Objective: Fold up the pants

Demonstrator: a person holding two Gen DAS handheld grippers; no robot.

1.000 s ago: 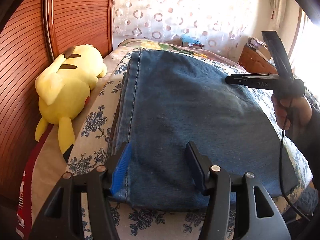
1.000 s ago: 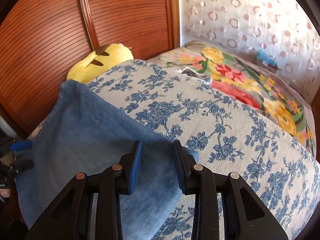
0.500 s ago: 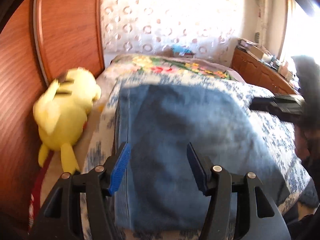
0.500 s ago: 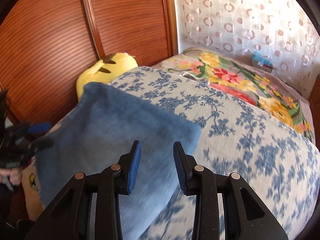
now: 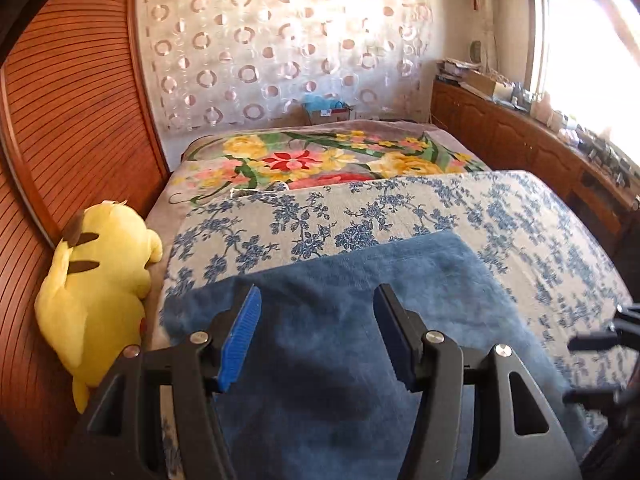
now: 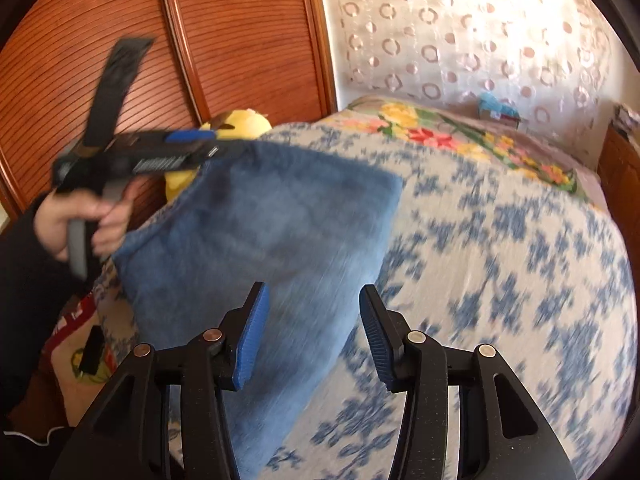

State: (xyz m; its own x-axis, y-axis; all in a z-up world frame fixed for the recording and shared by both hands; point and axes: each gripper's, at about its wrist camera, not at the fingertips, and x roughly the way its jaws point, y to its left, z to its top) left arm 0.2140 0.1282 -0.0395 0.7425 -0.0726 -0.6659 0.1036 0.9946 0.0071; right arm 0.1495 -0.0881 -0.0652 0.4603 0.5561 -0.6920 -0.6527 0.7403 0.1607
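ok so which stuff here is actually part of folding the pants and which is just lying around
Part of the job:
- folded blue pants
- left gripper, open above the pants
- right gripper, jaws opening, nothing pinched

Just lying about:
- yellow plush toy
- blue-flowered bedspread under the pants
- bright floral blanket
- small box by the curtain

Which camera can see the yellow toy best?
The left wrist view. There the yellow toy lies almost whole beside the bed, against the wooden wall. In the right wrist view only its top peeks out behind the left gripper and the jeans.
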